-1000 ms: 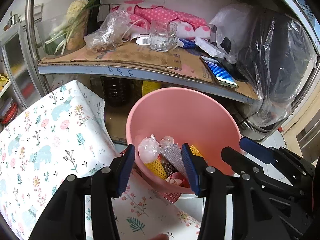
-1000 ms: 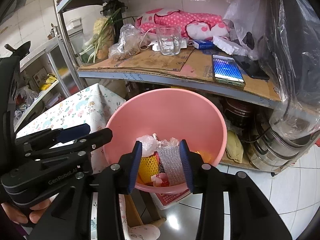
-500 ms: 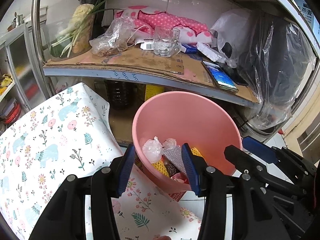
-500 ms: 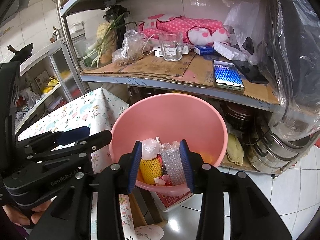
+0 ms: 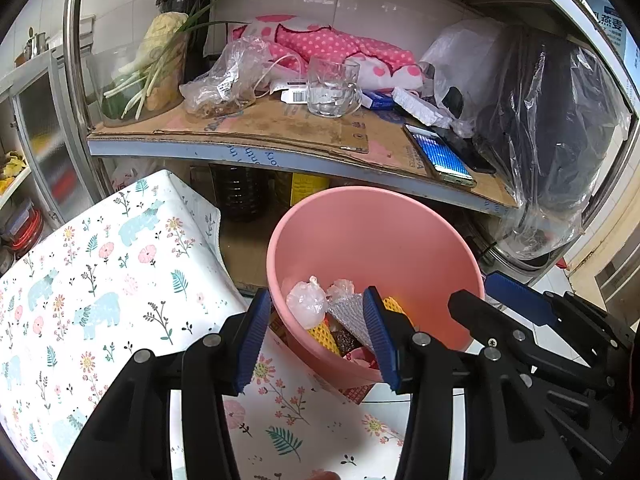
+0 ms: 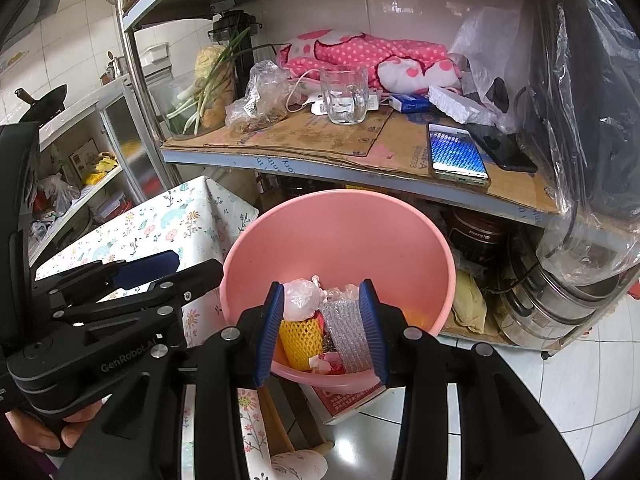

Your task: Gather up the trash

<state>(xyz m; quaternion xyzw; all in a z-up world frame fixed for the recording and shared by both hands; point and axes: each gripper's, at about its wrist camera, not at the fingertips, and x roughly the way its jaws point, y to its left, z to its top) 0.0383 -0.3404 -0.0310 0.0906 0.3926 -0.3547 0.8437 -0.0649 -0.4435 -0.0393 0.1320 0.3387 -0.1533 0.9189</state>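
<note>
Left claw (image 5: 316, 330): gaped wide, empty, above the tabletop (image 5: 100, 280) corner.
Right claw (image 6: 322, 330): spread apart, holding nothing.
Pink basin (image 6: 340, 236): just off the tabletop's edge, base hidden.
Trash (image 6: 304, 336): heaped inside the basin, lower pieces hard to make out.

Shelf (image 5: 256, 152), upper frame: cardboard-lined; holds glass mug (image 5: 332, 88), phone (image 5: 440, 156), plastic bag (image 5: 224, 84), pink dotted cloth (image 5: 340, 46).
Table (image 5: 100, 280), lower left: floral cloth.
</note>
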